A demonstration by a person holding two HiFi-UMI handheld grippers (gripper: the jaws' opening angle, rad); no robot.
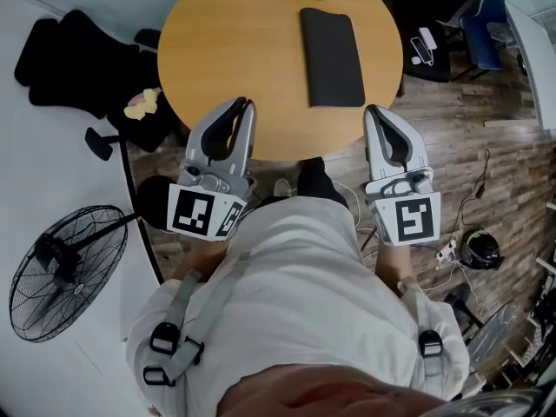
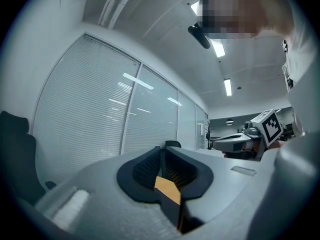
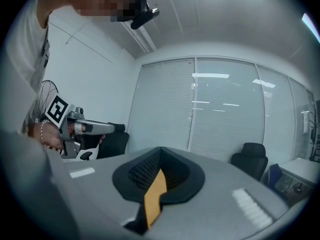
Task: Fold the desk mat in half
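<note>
The left tool [image 1: 247,103] and right tool [image 1: 372,109] hover pressed together, empty, at the counter's [image 1: 226,42] near edge — the desk mat [image 1: 331,56] lies flat beyond, perhaps already doubled, so its edges deserve checking.

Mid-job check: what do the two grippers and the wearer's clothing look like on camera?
Both the left gripper and right gripper are light grey, tapered shells with black ribbed pads inside. Each carries a cube with black-and-white square markers. The person wears a white shirt with grey straps.
</note>
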